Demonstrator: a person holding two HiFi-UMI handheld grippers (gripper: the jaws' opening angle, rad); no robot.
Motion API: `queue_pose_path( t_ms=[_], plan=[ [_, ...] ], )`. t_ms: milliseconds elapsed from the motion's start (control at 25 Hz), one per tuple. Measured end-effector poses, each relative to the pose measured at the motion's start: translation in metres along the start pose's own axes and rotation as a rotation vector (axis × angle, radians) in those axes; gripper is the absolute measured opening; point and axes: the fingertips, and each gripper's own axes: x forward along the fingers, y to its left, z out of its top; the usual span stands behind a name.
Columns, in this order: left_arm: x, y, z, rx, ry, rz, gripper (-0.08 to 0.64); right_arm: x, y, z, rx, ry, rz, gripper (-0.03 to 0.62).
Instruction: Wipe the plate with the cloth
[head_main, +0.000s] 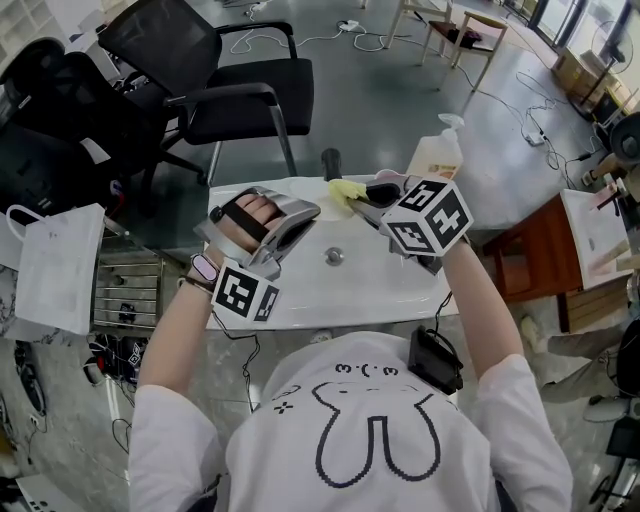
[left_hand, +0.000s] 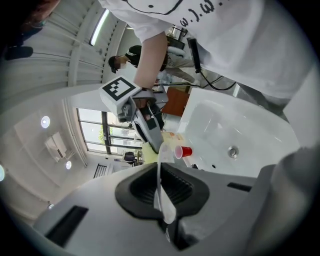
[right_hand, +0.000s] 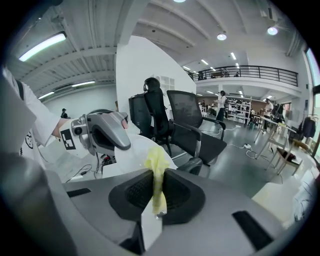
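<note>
Your left gripper (head_main: 300, 215) is clamped on the rim of the white plate (right_hand: 134, 156) and holds it up over the sink (head_main: 300, 290). Only a thin bit of edge sits between the pads. Your right gripper (head_main: 368, 208) is pinched on the yellow cloth (right_hand: 158, 175), which is bunched into a narrow strip with a short tuft past the tips. The tuft sits right at the plate's edge. It may not be touching yet; the head view is white on white there.

Risks from here:
- Push the cloth hard on the plate face and the plate probably levers in that rim pinch. It twists or slips out, drops into the sink and may chip.
- The tuft is short, so the hard jaw tips can meet the plate instead of the cloth. That means scraping and no real wiping.
- Drag sideways with this small bite and the cloth can pull free of the jaws.
- The two grippers are close together, so a wide wiping stroke can knock them against each other and jolt the plate.
- The red cup (left_hand: 184, 151) stands at the back of the sink, and a long stroke that way could tip it.
</note>
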Motion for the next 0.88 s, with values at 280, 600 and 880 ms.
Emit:
queue_pose_path(
  t_ms=[280,600,880],
  plan=[
    [0.000,-0.001,0.009,0.018,-0.030,0.000,0.020,0.014,-0.022,-0.016,0.085,0.047,-0.043,0.051],
    [0.001,-0.006,0.014,0.026,-0.043,-0.016,0.018,0.026,-0.034,-0.022,0.120,0.085,-0.043,0.051],
    [0.004,-0.012,0.014,0.035,-0.045,-0.037,0.018,0.008,-0.029,0.001,0.137,0.010,-0.003,0.051]
  ],
)
